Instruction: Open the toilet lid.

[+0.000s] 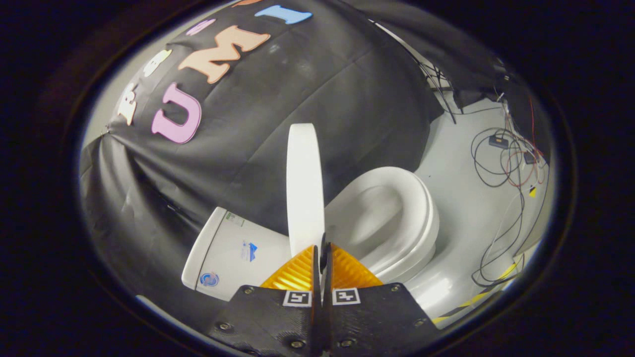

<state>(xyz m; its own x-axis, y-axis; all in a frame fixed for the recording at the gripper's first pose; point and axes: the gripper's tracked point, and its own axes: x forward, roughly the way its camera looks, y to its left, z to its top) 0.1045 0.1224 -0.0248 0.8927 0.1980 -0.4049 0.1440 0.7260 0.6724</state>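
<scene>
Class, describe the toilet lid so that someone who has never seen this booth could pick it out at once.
Start at the white toilet standing before the black cloth wall. Between its tank and its seat rises the toilet lid, seen edge-on just ahead of the gripper, whose fingers are nearly together around its lower edge. It is the only thin, upright white slab; its neighbours are bulky.
</scene>
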